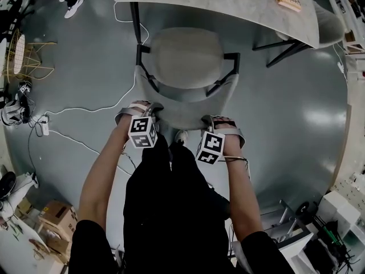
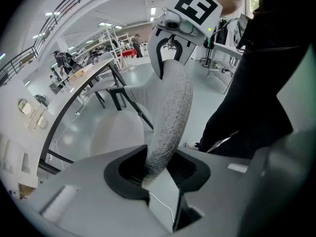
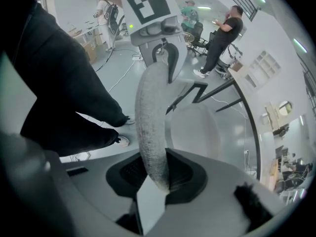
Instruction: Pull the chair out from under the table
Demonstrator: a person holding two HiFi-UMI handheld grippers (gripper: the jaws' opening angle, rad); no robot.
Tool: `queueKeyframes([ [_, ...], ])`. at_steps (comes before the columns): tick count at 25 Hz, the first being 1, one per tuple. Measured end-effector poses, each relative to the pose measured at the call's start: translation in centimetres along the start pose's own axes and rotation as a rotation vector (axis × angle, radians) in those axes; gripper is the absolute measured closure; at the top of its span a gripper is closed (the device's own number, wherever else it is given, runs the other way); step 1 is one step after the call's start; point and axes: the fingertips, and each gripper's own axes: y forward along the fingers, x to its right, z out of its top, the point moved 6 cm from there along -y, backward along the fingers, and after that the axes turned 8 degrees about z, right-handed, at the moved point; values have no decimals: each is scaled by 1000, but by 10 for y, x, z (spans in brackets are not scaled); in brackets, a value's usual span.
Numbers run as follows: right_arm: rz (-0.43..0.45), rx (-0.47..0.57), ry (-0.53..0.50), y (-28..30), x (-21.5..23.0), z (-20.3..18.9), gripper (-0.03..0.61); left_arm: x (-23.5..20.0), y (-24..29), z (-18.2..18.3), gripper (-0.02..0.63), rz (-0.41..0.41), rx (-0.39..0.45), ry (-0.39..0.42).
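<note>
grip: we have the left gripper (image 2: 158, 168) and the right gripper (image 3: 155, 174) each closed partway, pads pinching the padded top rim of the backrest (image 2: 170, 107), one near each end.
between the jaws: only that rim.
chair (image 1: 185, 56): straight ahead of us, seat mostly in the open, its far edge close by the rim of the table (image 1: 228, 1); we cannot tell whether it clears that rim.
floor (image 1: 285, 124): a white cable (image 1: 85, 110) runs just beside the chair's left rear leg.
risk, grip: we judge the soft curved rim could slip from our pads if we lift instead of dragging level.
risk, path: an uneven pull would swing the chair; a leg could snag the cable.
</note>
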Motion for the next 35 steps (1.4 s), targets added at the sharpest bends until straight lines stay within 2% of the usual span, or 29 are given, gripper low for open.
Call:
queueKeyframes([
  [12,-10,-23,44,-3,1,4,485,-1,-1,-3,497,-10,42,5],
  [35,-17,-19,93,-3,-40,13,485,30,-13,-6,496,-29,52,52],
])
